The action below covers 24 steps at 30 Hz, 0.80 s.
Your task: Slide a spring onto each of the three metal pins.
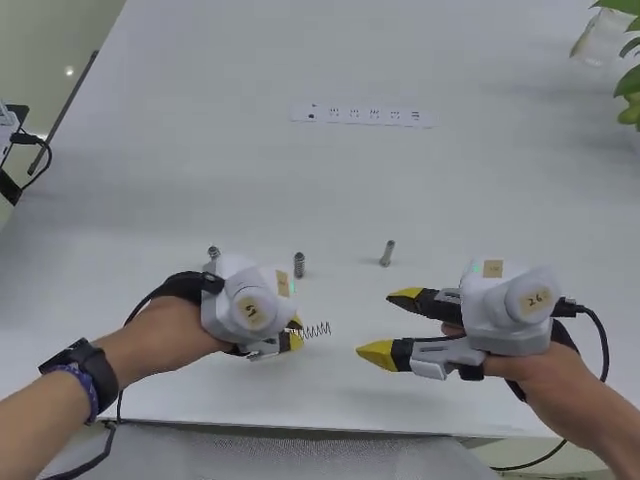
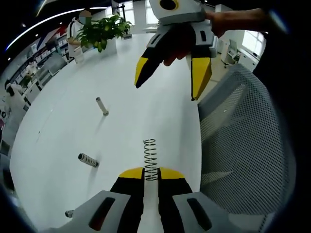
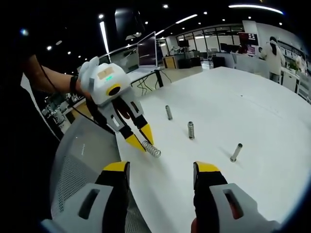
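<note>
My left gripper (image 1: 293,336) (image 2: 151,173) is shut on one end of a small wire spring (image 1: 316,330) (image 2: 150,156), which sticks out lying level just above the white table (image 1: 450,200). My right gripper (image 1: 378,323) (image 3: 161,167) stands open a short way to the right, its jaws pointing at the spring (image 3: 152,149). Three metal pins stand behind them. The middle pin (image 1: 299,264) (image 3: 191,130) looks ribbed with a spring on it. The right pin (image 1: 387,253) (image 3: 236,152) is bare. The left pin (image 1: 213,253) is partly hidden behind my left gripper.
A white power strip (image 1: 362,115) lies farther back on the table. A potted plant (image 1: 622,55) stands at the far right corner. The table's front edge (image 1: 300,420) runs just below both hands, with a grey mesh chair (image 2: 243,141) beneath it.
</note>
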Available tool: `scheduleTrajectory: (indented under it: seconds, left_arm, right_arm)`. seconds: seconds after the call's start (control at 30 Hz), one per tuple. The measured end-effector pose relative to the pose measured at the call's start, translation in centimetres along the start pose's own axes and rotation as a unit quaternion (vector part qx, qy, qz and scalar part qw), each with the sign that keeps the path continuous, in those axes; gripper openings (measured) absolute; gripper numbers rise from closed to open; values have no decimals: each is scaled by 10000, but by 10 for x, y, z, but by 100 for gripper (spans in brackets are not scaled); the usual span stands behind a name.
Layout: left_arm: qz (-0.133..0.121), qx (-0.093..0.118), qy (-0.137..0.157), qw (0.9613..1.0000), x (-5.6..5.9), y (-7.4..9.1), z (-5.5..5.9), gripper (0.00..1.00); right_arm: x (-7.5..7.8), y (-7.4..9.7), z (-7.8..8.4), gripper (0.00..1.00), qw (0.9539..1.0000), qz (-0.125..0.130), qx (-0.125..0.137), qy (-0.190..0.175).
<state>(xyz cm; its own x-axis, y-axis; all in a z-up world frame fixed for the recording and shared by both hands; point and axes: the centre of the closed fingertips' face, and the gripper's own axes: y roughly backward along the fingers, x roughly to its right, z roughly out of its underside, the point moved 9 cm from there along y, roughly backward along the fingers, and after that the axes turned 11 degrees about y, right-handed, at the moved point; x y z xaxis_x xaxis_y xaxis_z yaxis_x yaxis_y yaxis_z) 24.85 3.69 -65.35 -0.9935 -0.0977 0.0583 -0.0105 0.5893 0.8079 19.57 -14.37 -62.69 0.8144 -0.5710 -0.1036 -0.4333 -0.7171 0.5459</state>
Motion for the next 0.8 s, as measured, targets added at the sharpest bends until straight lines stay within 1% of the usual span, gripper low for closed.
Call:
scheduleTrajectory:
  seconds: [0.2, 0.43, 0.7, 0.8]
  left_arm:
    - [-39, 87, -74, 9999, 4, 6, -4, 2]
    - [-96, 230, -163, 9996, 9, 17, -12, 2]
    - [-115, 328, -327, 9989, 15, 27, -20, 2]
    - [-122, 364, -405, 9984, 18, 30, -24, 2]
  right_arm:
    - [-3, -11, -4, 48, 9998, -208, 7, 66]
    - [-5, -22, -10, 44, 9990, -415, 36, 146]
    - [-9, -30, -16, 36, 9974, -683, 73, 228]
    - [-11, -32, -17, 30, 9965, -787, 70, 289]
